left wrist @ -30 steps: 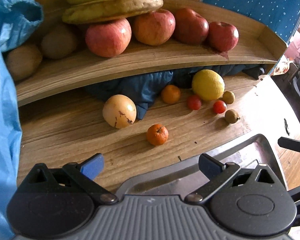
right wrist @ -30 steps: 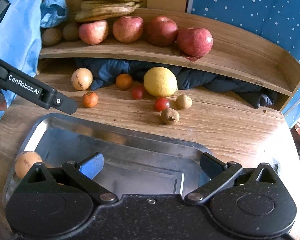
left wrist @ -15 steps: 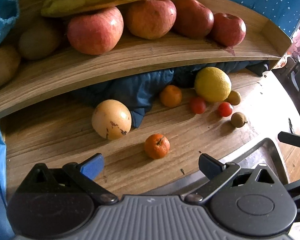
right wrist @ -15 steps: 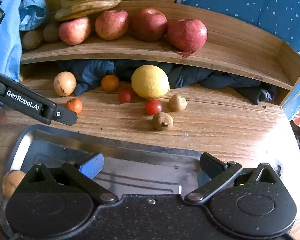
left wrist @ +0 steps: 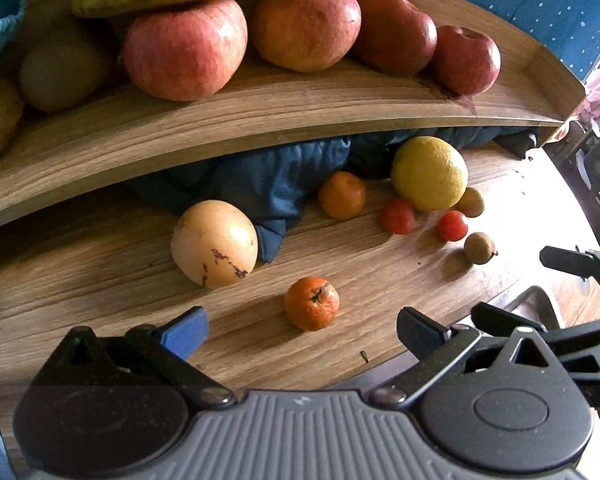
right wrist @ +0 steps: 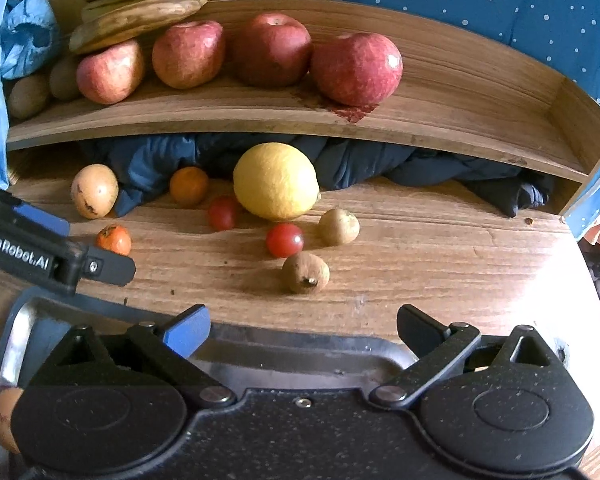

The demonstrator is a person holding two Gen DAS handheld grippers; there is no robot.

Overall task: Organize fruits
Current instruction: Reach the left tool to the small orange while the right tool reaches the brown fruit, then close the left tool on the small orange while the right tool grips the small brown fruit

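wooden tabletop (left wrist: 100,280) under a curved shelf (left wrist: 260,120) of apples (left wrist: 184,46). small tangerine (left wrist: 311,303) sits just ahead of your left gripper (left wrist: 302,330), stem end tilted up toward the lens, roughly round so no clear long axis. left jaws wide apart, empty, angled down at it. right gripper (right wrist: 303,326) also wide open, empty, over the steel tray (right wrist: 16,344) rim.

The left gripper (left wrist: 302,330) now sits closer to the small tangerine (left wrist: 311,303), jaws spread. The right gripper (right wrist: 303,330) has advanced over the metal tray (right wrist: 18,344) toward the table fruit.
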